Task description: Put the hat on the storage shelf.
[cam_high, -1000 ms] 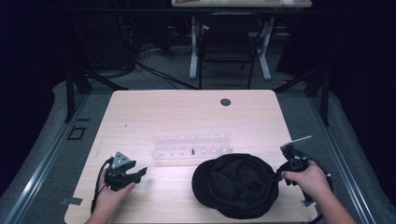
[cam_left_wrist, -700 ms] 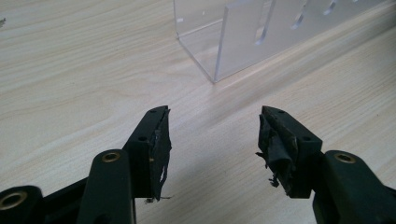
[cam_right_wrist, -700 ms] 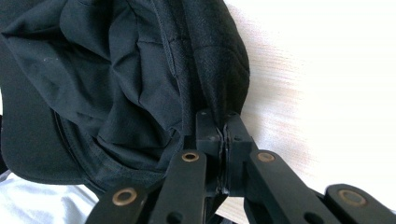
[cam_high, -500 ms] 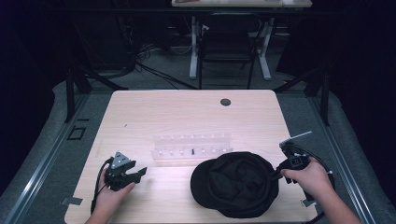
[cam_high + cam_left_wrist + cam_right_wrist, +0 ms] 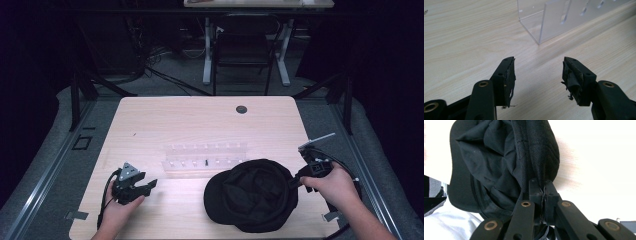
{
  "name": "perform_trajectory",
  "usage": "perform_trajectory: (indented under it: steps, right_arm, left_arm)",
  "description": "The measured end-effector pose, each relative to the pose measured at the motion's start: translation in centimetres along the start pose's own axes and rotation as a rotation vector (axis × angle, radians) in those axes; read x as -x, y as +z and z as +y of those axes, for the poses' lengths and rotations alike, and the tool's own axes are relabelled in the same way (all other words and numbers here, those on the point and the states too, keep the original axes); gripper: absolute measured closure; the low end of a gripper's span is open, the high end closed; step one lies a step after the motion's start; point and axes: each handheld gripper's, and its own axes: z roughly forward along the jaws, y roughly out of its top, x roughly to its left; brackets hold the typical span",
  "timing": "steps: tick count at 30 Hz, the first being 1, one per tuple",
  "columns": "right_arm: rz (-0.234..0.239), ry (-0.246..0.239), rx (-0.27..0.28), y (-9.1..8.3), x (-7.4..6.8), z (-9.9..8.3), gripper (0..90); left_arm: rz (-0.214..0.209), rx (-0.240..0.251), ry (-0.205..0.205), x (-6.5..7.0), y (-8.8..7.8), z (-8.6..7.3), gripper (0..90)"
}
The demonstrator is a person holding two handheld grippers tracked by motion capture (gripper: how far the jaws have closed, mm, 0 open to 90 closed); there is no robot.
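The black cap (image 5: 252, 195) lies upside down at the bench's (image 5: 200, 125) near right, its edge pinched in the right gripper's (image 5: 295, 181) shut jaws, which hide the grip point. Beyond it stands a clear rack (image 5: 205, 159). The left gripper (image 5: 150, 185) rests wide and empty.

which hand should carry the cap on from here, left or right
Right. The right gripper is already shut on the black cap's rim, while the left gripper is open over bare table, away from it.
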Motion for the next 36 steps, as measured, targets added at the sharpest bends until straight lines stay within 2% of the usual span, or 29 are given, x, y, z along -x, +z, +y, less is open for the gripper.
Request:
perform_trajectory:
  steps: [3, 4, 5, 6, 7, 8, 11, 13, 14, 15, 17, 18, 20, 21, 22, 23, 24, 26, 27, 28, 29, 30, 32, 33, 34, 36]
  right_arm:
    - [0.002, -0.004, 0.003, -0.5, -0.6, 0.1, 87.8]
    - [-0.001, -0.028, -0.028, -0.9, -0.7, 0.2, 87.7]
    - [-0.002, -0.004, 0.006, -0.8, -1.1, 0.1, 87.8]
    - [-0.007, -0.033, -0.033, -1.3, -1.2, 0.3, 87.8]
    - [-0.004, -0.012, -0.002, -1.2, -1.4, 0.2, 87.7]
    - [-0.008, -0.017, -0.016, -1.5, -1.6, 0.3, 87.7]
    - [-0.010, 0.000, 0.010, -1.8, -2.2, 0.3, 87.7]
    - [-0.017, -0.015, -0.012, -2.3, -2.5, 0.5, 87.8]
    - [-0.020, -0.008, 0.004, -2.3, -2.7, 0.5, 87.8]
    - [-0.023, -0.027, -0.019, -2.6, -2.7, 0.6, 87.7]
    - [-0.010, -0.008, 0.006, -2.8, -3.2, 0.6, 87.7]
    - [-0.004, -0.021, -0.010, -3.2, -3.3, 0.7, 87.8]
    - [0.004, -0.013, 0.006, -3.4, -3.7, 0.7, 87.7]
    - [0.002, -0.028, -0.010, -3.6, -3.8, 0.8, 87.7]
    - [-0.001, -0.019, 0.002, -3.6, -3.9, 0.8, 87.8]
    - [-0.001, -0.037, -0.017, -3.8, -4.0, 0.9, 87.7]
    - [0.004, -0.021, -0.001, -3.8, -4.3, 0.9, 87.8]
    - [-0.002, -0.037, -0.008, -4.1, -4.6, 1.0, 87.7]
    - [0.005, -0.026, 0.005, -4.1, -4.8, 1.0, 87.8]
    - [0.015, -0.037, -0.010, -4.4, -4.9, 1.1, 87.7]
    - [0.017, -0.025, 0.007, -4.4, -5.1, 1.0, 87.7]
    - [0.022, -0.039, -0.008, -4.7, -5.2, 1.2, 87.8]
    - [0.031, -0.027, 0.005, -5.0, -5.6, 1.2, 87.8]
    - [0.031, -0.044, -0.012, -5.3, -5.7, 1.3, 87.8]
    - [0.038, -0.030, 0.003, -5.3, -5.9, 1.3, 87.8]
    - [0.049, -0.040, -0.010, -5.7, -6.1, 1.5, 87.8]
  left_arm:
    - [-0.001, -0.001, 0.001, 0.0, 0.0, 0.0, 43.9]
    - [-0.001, 0.000, 0.001, 0.0, 0.0, 0.0, 43.9]
    - [0.000, -0.001, 0.000, 0.0, 0.0, 0.0, 43.8]
    - [0.000, 0.000, 0.000, 0.0, 0.0, 0.0, 43.8]
    - [-0.001, 0.000, 0.000, 0.0, 0.0, 0.0, 43.9]
    - [-0.001, 0.000, 0.000, 0.0, 0.0, 0.0, 43.8]
    - [-0.001, 0.000, 0.000, 0.0, 0.0, 0.0, 43.9]
    - [-0.001, -0.001, 0.000, 0.0, 0.0, 0.0, 43.9]
    - [-0.001, -0.001, 0.000, 0.0, 0.0, 0.0, 43.8]
    - [-0.001, 0.000, -0.002, 0.0, 0.0, 0.0, 43.9]
    - [-0.002, 0.001, -0.003, 0.0, 0.0, 0.0, 43.8]
    - [-0.001, -0.001, 0.000, 0.0, 0.0, 0.0, 43.9]
    - [0.000, -0.001, 0.000, 0.0, 0.0, 0.0, 43.8]
    - [-0.001, -0.001, 0.000, 0.0, 0.0, 0.0, 43.8]
    - [-0.001, -0.001, 0.002, 0.0, 0.0, 0.0, 43.8]
    - [-0.001, -0.001, 0.002, 0.0, 0.0, 0.0, 43.8]
    - [-0.002, -0.002, 0.001, 0.0, 0.0, 0.0, 43.8]
    - [-0.002, -0.001, 0.000, 0.0, 0.0, 0.0, 43.9]
    - [-0.002, -0.002, 0.000, 0.0, 0.0, 0.0, 43.8]
    - [-0.002, -0.002, 0.000, 0.0, 0.0, 0.0, 43.8]
    - [-0.007, -0.008, 0.002, 0.0, -0.1, 0.0, 43.8]
    - [-0.007, -0.007, 0.002, 0.0, 0.0, 0.0, 43.8]
    - [-0.008, -0.008, 0.006, 0.0, 0.0, 0.0, 43.8]
    - [-0.008, -0.007, 0.005, 0.0, 0.0, 0.0, 43.8]
    - [-0.008, -0.007, 0.005, 0.0, -0.1, 0.0, 43.9]
    - [-0.008, -0.007, 0.000, 0.0, -0.1, 0.0, 43.8]
